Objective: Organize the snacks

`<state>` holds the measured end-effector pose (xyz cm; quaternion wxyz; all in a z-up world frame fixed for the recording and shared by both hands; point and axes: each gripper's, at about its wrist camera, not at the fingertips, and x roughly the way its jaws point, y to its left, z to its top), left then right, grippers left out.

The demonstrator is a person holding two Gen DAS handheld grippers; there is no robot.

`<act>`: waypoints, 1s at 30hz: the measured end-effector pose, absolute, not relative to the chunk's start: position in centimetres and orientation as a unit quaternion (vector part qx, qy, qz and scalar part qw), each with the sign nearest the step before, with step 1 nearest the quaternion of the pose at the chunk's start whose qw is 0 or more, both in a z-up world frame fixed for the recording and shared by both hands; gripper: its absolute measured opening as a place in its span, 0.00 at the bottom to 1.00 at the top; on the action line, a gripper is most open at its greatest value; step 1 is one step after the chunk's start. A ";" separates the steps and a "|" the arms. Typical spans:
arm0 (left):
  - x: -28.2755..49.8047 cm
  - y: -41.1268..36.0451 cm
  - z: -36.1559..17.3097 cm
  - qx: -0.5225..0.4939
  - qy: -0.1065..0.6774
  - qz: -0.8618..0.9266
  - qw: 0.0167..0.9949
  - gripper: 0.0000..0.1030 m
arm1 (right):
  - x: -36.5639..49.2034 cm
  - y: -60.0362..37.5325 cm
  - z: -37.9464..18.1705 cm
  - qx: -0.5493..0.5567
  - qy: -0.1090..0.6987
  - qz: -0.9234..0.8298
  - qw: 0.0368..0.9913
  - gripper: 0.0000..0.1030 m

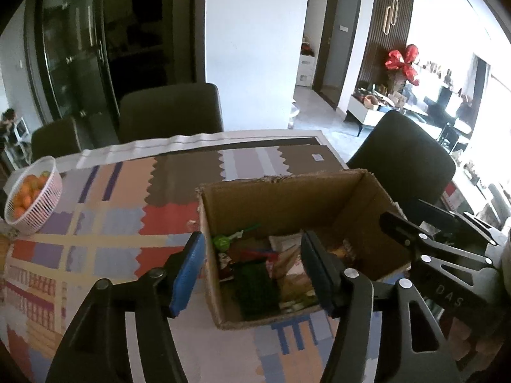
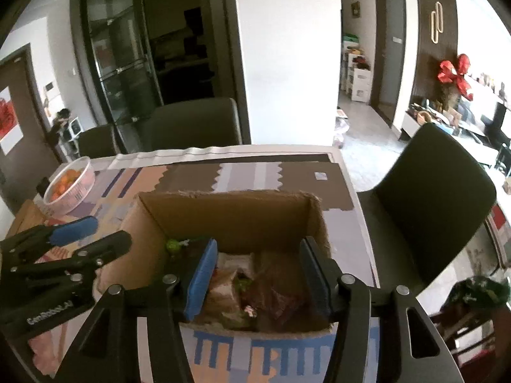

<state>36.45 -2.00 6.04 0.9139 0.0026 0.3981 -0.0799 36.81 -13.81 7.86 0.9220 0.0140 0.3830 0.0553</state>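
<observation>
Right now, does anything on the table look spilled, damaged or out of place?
Nothing spilled. The cardboard box has a ragged, torn top rim, and the snack packets inside lie in a loose jumble. The basket of oranges stands upright.

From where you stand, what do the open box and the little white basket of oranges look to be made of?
The box looks like plain brown corrugated cardboard: matte walls, with a frayed, torn top edge. The basket seems to be white moulded plastic, judging by its thin slotted sides and smooth rim, though that stays a guess. The oranges show through its open top.
</observation>
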 end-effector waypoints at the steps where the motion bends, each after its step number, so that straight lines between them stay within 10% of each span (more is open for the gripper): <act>1: 36.1 -2.0 6.0 0.008 0.395 -0.075 0.916 0.61 | 36.5 -13.9 7.7 0.012 0.384 0.053 0.922 0.57; 30: 17.8 -1.4 7.9 0.009 0.299 -0.040 0.953 0.89 | 18.8 -14.6 9.6 0.021 0.287 0.056 0.956 0.76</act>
